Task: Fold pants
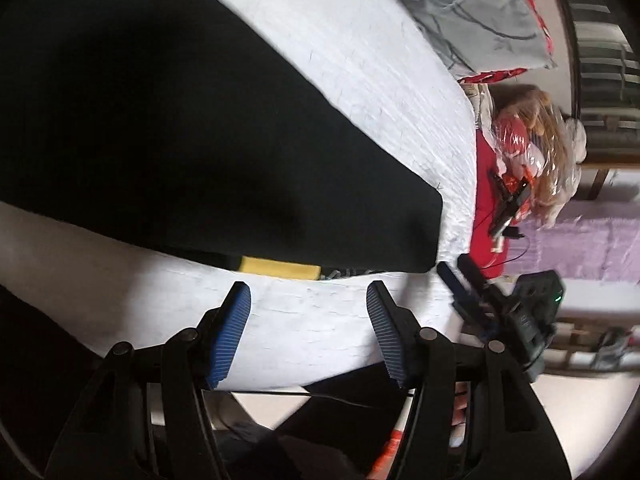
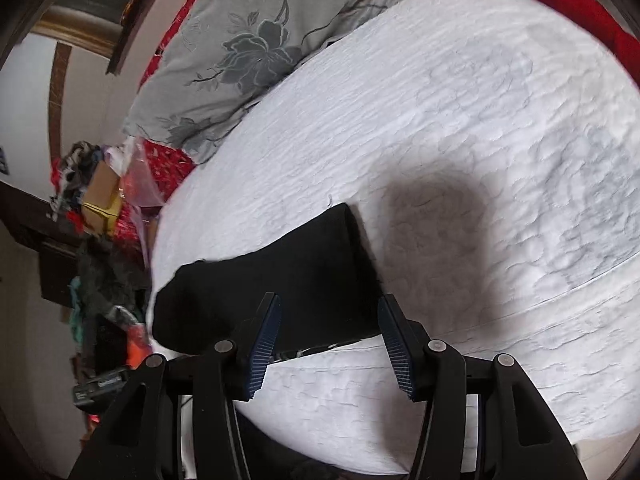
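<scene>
Both grippers, left (image 1: pixel 308 334) and right (image 2: pixel 328 346), spread and empty near the bed (image 2: pixel 460 128) edge; could rumple the pants (image 1: pixel 160 140) through a shallow pinch.

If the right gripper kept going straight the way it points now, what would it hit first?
Most likely the black pants lying on the white bedspread. The right gripper, jaws open and empty, points down at their near edge; depth is unclear.
</scene>
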`<state>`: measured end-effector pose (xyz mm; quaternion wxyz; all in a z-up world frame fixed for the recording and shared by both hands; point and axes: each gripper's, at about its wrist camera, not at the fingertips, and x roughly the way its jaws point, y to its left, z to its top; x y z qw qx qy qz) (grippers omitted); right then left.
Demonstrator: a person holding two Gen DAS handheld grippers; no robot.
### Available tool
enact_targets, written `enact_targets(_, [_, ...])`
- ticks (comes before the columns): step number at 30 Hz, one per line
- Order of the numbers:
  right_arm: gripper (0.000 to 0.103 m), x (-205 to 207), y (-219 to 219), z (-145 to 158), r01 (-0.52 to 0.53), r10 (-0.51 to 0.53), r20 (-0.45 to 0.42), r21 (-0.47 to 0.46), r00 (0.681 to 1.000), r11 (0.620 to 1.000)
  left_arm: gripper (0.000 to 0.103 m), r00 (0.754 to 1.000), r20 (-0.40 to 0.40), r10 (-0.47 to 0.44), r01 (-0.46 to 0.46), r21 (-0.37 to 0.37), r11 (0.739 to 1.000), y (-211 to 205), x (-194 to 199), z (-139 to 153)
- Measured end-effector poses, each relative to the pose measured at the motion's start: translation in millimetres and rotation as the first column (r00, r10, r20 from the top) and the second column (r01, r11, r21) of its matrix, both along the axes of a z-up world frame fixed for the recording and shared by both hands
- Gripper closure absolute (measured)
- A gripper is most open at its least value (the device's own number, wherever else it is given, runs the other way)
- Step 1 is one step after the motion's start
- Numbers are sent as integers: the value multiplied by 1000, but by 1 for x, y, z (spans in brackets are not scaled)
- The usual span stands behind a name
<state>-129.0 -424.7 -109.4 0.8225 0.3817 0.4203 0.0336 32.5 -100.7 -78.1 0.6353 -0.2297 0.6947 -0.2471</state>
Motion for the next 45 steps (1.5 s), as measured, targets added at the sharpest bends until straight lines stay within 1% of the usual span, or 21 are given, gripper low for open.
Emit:
enact_targets(3, [50, 3, 4, -8, -20, 20, -26, -7, 999, 1000, 44, 998, -61, 26, -28, -29, 999, 2, 6, -8])
enact_targets(13, [50, 11, 11, -19, -19, 19, -31, -9, 999, 1000, 44, 993, -88, 84, -85, -6, 996, 3, 17, -18])
enact_targets(17, [57, 17, 13, -19, -26, 25, -35, -30, 999, 999, 45, 990, -102, 101, -102, 1, 995, 4, 20, -23])
enact_targets(19, [59, 19, 15, -19, -33, 31, -43, -49, 999, 998, 50, 987, -112, 118, -117, 14, 993, 6, 20, -25])
enact_targets(21, [64, 20, 16, -21, -33, 29, -49, -63, 998, 998, 70, 987, -103, 124, -120, 50, 992, 7, 20, -26])
enact_targets(22, [71, 22, 16, -21, -32, 29, -50, -68, 998, 997, 78, 986, -104, 131, -124, 63, 990, 7, 20, -27])
enact_targets(23, [83, 23, 15, -21, -30, 27, -50, -73, 998, 997, 95, 984, -109, 141, -135, 62, 989, 8, 21, -28])
enact_targets(24, [89, 24, 15, -22, -26, 22, -51, -79, 998, 997, 99, 982, -115, 148, -142, 55, 988, 9, 21, -29])
enact_targets(25, [95, 26, 14, -23, -23, 19, -54, -76, 998, 997, 99, 980, -121, 159, -154, 52, 987, 11, 20, -28])
enact_targets(27, [97, 26, 12, -24, -15, 12, -49, -54, 999, 998, 101, 980, -116, 160, -157, 39, 987, 12, 14, -20])
enact_targets(29, [97, 21, 11, -18, -17, 16, -23, -30, 1000, 999, 101, 989, -51, 137, -134, 52, 990, 13, 6, -7])
enact_targets(31, [97, 12, 13, -11, -37, 37, 4, -34, 999, 999, 101, 990, -39, 132, -129, 73, 989, 13, 4, -11])
enact_targets(33, [97, 7, 12, -17, -40, 39, -22, -46, 999, 998, 101, 989, -64, 137, -130, 102, 986, 13, 5, -24])
enact_targets(36, [93, 7, 11, -32, -31, 27, -67, -63, 997, 998, 100, 984, -82, 159, -152, 87, 985, 16, 2, -29])
enact_targets(38, [91, 4, 10, -28, -26, 24, -41, -46, 999, 999, 100, 987, -63, 151, -146, 76, 986, 16, -3, -17])
enact_targets(39, [89, 0, 6, -22, -12, 12, -4, -27, 1000, 1000, 96, 987, -45, 155, -152, 67, 986, 16, -6, -10])
enact_targets(40, [80, -3, 2, -19, -5, 6, 18, -13, 1000, 1000, 91, 988, -21, 151, -149, 58, 987, 13, -9, -3])
enact_targets(41, [61, -5, -3, -15, 9, -9, 41, -3, 999, 1000, 77, 991, -3, 135, -135, 60, 989, 7, -14, 1])
enact_targets(42, [53, -6, -10, -10, 31, -31, 57, 1, 998, 1000, 65, 993, 4, 119, -119, 67, 991, 3, -17, 1])
enact_targets(43, [47, -6, -14, -8, 42, -42, 62, 3, 997, 999, 65, 995, 7, 100, -100, 72, 992, -4, -20, 1])
enact_targets(45, [47, -2, -17, -8, 37, -39, 60, 20, 997, 999, 65, 997, 4, 78, -78, 80, 994, -11, -20, -3])
